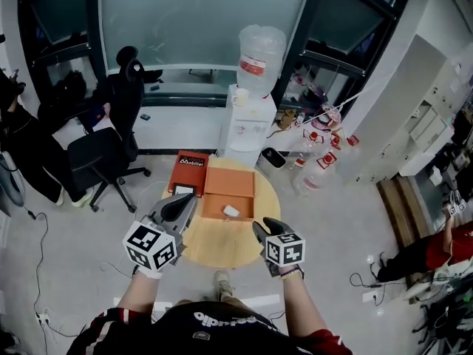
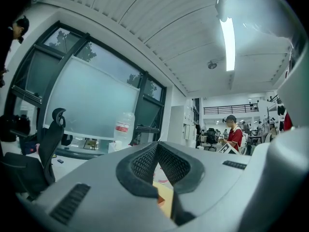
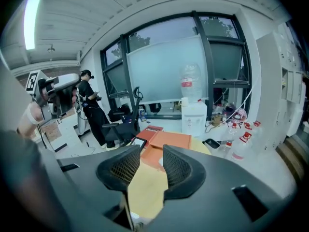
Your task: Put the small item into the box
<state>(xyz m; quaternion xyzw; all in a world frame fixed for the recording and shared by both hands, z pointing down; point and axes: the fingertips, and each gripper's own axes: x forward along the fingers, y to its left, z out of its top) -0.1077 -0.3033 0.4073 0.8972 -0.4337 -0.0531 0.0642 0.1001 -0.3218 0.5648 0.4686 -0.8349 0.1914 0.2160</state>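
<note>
One small white item (image 1: 231, 211) lies inside the open orange box (image 1: 214, 207), toward its right side, nothing else seen in w/ it. Flat orange flap behind the box; a red carton (image 1: 191, 167) w/ white lettering sits just left of it, a dark card at its near edge. All on a round wooden table (image 1: 222, 248). Room: office, pale floor, big frosted window, white water cooler (image 1: 250, 124) w/ bottle on top just behind the table, black swivel chair (image 1: 111, 143) to the left, red-capped bottles (image 1: 318, 161) on the floor to the right. Left gripper (image 1: 185, 202) (image 2: 157, 146) is over the table's left edge, aimed toward the box, pads pressed together at the tips, nothing btwn them. Right gripper (image 1: 260, 231) (image 3: 150, 153) hangs over the near right part of the table, jaws spread, only tabletop showing btwn them. Item is apart from both: ahead and slightly left of the right gripper, right of the left gripper's tip.
</note>
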